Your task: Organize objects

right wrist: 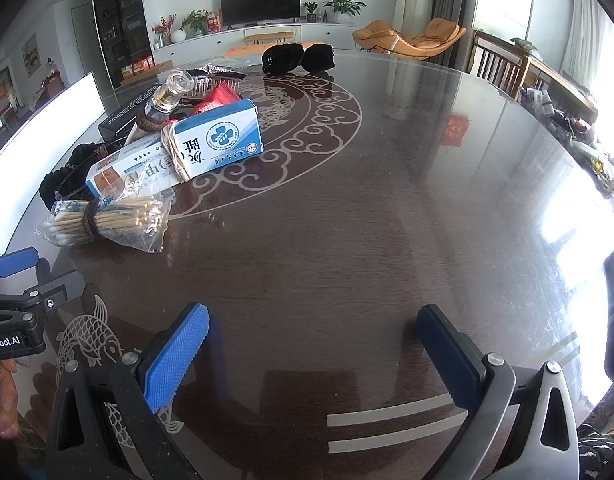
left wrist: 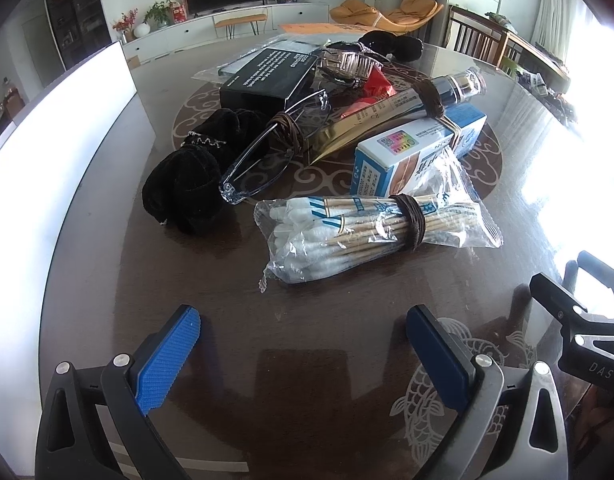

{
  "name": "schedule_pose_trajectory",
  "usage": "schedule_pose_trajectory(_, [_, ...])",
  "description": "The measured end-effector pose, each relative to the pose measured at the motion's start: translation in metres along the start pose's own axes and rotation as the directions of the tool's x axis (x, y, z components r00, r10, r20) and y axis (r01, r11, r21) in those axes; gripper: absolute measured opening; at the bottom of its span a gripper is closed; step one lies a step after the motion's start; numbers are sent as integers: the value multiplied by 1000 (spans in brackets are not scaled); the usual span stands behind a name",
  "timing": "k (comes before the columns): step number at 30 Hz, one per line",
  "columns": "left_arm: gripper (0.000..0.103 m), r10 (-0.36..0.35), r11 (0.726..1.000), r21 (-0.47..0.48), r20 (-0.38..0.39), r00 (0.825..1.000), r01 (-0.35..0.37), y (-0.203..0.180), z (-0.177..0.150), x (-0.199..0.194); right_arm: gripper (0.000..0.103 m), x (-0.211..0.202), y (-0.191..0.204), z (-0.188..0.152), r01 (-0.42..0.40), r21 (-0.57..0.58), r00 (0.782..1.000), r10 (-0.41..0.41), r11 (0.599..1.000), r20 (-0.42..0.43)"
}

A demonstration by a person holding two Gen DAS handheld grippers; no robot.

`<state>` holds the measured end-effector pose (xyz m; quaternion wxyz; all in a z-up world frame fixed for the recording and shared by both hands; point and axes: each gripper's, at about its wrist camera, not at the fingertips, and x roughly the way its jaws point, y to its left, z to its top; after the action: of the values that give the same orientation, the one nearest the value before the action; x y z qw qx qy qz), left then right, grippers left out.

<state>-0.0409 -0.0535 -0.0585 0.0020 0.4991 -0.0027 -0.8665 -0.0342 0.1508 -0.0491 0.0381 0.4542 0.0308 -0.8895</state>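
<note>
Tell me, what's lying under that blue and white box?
The box rests on the cotton swab bag's crinkled plastic end and the dark table. Anything further beneath is covered.

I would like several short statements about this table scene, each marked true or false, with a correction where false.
1. The left gripper is open and holds nothing. True.
2. The cotton swab bag is bound with a dark band. True.
3. The clear glasses lie inside the black box. False: they lie outside it, beside the black cloth.
4. The right gripper is shut on the blue-and-white box. False: it is open, apart from the box.
5. The table is dark with a pale pattern. True.
</note>
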Motion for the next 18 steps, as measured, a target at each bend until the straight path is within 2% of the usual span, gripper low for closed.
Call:
schedule_pose_trajectory(6, [103, -17, 999, 27, -12, 1000, 17, 3, -13, -7, 103, 1, 0, 0, 0, 0, 1000, 0, 1000, -1])
schedule_pose_trajectory(10, [103, -29, 998, 61, 20, 999, 28, 9, -22, -19, 103, 2, 0, 1, 1, 0, 1000, -1, 1000, -1])
schedule_pose_trajectory(18, [103, -37, 999, 12, 38, 999, 37, 27, -20, -29, 103, 1, 0, 0, 0, 0, 1000, 0, 1000, 0])
